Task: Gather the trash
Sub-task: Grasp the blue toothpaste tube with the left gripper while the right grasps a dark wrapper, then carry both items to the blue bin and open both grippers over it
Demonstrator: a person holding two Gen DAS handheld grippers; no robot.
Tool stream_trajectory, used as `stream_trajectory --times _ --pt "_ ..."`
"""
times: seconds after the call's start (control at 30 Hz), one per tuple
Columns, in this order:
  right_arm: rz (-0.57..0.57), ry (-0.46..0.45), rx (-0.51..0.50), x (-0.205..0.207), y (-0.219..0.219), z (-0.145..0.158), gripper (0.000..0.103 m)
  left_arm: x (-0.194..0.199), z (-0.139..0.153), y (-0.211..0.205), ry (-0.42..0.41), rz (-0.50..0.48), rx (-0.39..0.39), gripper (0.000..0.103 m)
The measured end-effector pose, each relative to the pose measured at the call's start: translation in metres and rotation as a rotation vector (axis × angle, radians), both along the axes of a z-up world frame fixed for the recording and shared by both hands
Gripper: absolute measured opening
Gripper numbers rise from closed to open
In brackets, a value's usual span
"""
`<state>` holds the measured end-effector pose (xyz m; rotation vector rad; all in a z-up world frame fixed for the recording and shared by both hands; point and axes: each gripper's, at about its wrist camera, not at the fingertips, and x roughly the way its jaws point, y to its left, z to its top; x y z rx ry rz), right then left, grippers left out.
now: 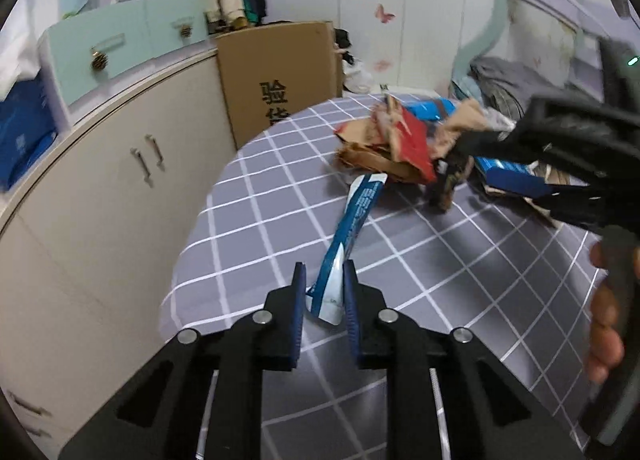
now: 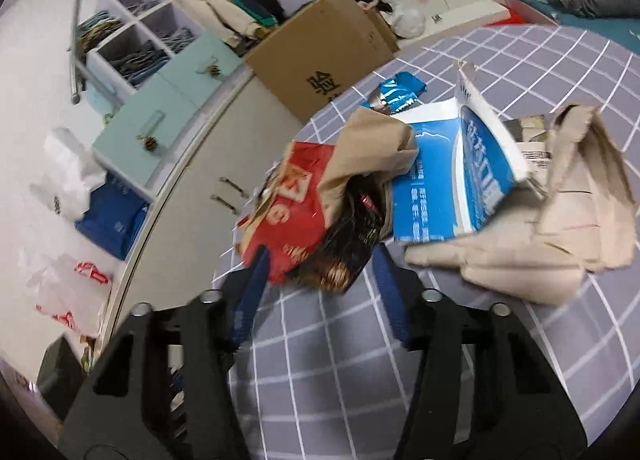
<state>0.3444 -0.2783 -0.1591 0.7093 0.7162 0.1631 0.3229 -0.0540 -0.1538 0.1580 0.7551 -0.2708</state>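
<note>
Several crumpled wrappers [image 2: 352,196] crowd the checked cloth [image 2: 520,340] beside a cardboard box [image 2: 320,60].

Long blue-and-white wrapper [image 1: 352,228] flat on the checked cloth, beside heaped red, brown and blue packaging [image 2: 360,196].

Both fisheye wrist views looked steeply down along their own fingers, close above the checked tablecloth [image 1: 256,196]. They shared the trash pile [image 1: 392,148], upper right in the left view and centre frame, nearer, in the right view, plus the cardboard box [image 2: 332,56].
</note>
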Motion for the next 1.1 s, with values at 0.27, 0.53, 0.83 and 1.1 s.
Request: stream_trajectory --times 0.27,0.53,0.83,1.1 --pt "0.01 0.057 0.068 0.014 -0.003 -0.02 0.01 -0.01 0.006 0.023 0.002 0.029 -0.046 0.018" --pt "0.039 0.0 0.095 -0.043 -0.013 -0.014 0.005 -0.034 0.02 0.041 -0.005 0.043 -0.148 0.018" --pt "0.115 -0.064 0.123 -0.104 0.018 0.0 0.005 -0.076 0.023 0.061 0.003 0.064 -0.237 0.018" --pt "0.116 -0.096 0.031 -0.138 0.041 0.012 0.006 -0.099 0.013 0.091 0.036 0.106 -0.28 0.018"
